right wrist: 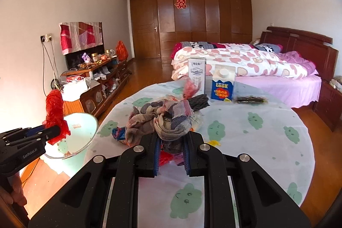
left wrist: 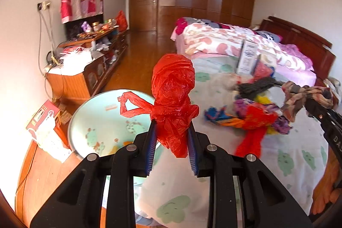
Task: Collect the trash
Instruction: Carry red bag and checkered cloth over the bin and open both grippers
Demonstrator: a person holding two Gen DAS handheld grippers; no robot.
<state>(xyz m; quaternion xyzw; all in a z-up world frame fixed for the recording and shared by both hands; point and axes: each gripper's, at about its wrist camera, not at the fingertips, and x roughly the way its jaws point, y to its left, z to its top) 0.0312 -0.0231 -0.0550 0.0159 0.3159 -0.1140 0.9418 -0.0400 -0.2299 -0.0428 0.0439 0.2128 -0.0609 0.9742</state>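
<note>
Red plastic, crumpled and knotted into a bag (left wrist: 173, 99), stood up from between the blue-lined fingers of the left gripper (left wrist: 172, 131), which were closed narrowly on its lower part, one loose handle loop trailing toward nine o'clock. Seen from the right wrist, the same bag (right wrist: 55, 112) hung above the round glass-topped side table (right wrist: 85, 119) at the nine o'clock edge of the scene, a hand visible on the left gripper's handle at the lower left.

The right gripper (right wrist: 171, 140) was pinched on a faded plaid cloth in grey, pink and brown (right wrist: 162, 119), bunched and lifted just over the round table covered with a white cloth printed with green cartoon shapes (right wrist: 267, 121). In the left wrist view that cloth (left wrist: 307, 95) dangled from the right gripper's tip at three o'clock.

Under and beside the plaid cloth lay a heap of bright scraps in red, blue, yellow and purple (left wrist: 252, 116), touching the tablecloth. Toward twelve o'clock on the table sat a dark grey knitted bundle (right wrist: 198, 103), a tall white carton with blue print (right wrist: 197, 74), a blue-and-white gable-top carton with a white cap (right wrist: 223, 84) and, just beside it at three o'clock, a flat dark packet (right wrist: 250, 99).

Beyond stood a bed with a heart-patterned quilt (right wrist: 245, 61), a wall of brown wooden wardrobes (right wrist: 203, 14) and a cluttered low wooden cabinet (right wrist: 96, 82) at ten o'clock.
</note>
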